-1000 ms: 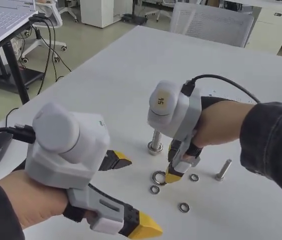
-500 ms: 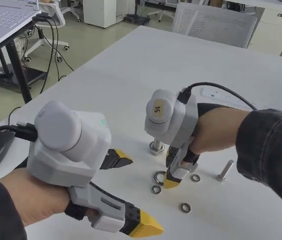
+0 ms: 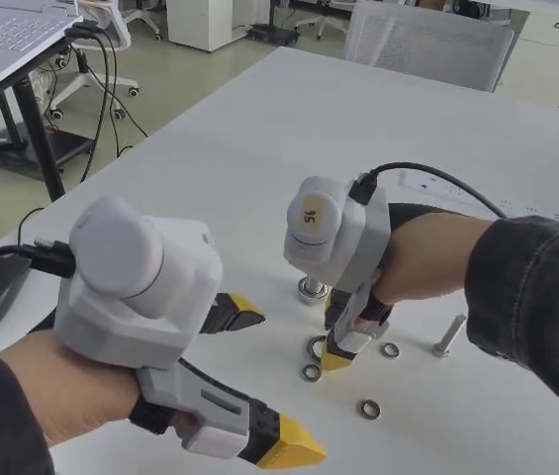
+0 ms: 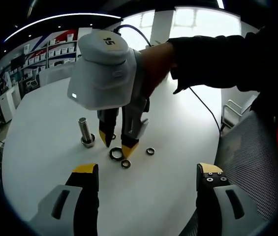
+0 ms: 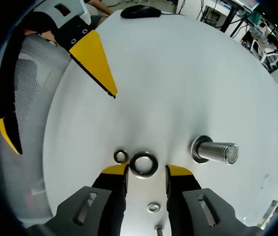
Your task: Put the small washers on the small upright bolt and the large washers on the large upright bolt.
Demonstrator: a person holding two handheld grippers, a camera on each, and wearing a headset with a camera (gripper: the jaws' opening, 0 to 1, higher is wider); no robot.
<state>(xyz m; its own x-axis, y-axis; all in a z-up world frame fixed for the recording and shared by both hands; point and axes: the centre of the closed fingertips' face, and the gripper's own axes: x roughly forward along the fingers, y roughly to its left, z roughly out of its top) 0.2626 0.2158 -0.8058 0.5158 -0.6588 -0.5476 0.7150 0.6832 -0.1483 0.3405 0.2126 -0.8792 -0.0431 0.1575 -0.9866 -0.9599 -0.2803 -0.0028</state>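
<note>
Right tongs [image 5: 147, 170] part-open astride shiny round large washer [image 5: 143, 164], left tongs [image 4: 147, 169] wide, empty.

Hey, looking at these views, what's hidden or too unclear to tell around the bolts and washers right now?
1. Head view: the large threaded silver upright bolt is mostly hidden behind the right gripper; just its base shows.
2. Head view: the large silver ring washer is partly covered by that gripper's yellow jaw tip.
3. Right gripper view: whether the bolt's base flange is its head or a washer is too small to tell.
</note>
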